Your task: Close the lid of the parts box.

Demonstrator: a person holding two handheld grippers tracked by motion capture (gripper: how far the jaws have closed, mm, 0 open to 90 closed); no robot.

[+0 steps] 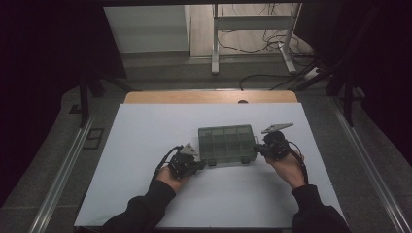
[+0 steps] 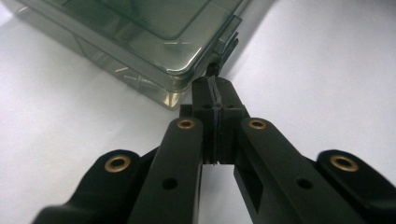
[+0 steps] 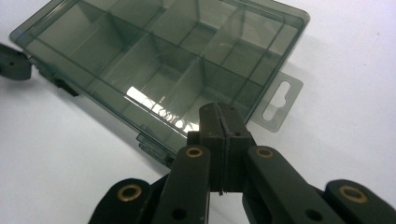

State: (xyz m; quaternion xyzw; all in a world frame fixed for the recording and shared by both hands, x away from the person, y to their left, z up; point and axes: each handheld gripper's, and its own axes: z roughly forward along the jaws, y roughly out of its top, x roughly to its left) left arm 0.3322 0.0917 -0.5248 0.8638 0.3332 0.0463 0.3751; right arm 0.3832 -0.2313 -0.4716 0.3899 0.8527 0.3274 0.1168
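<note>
Both sleeved forearms steer fingers pressed together, left gripper (image 1: 200, 165) at the compartment box's (image 1: 227, 144) seven o'clock latch, right gripper (image 1: 259, 150) at four o'clock, likely prying the latches.

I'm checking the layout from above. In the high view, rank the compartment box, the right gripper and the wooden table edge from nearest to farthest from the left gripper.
1. Compartment box: just right of the left gripper, whose shut tips meet its near left corner.
2. Right gripper: across the box, at its right end.
3. Wooden table edge: at the far side, beyond the white mat.
</note>
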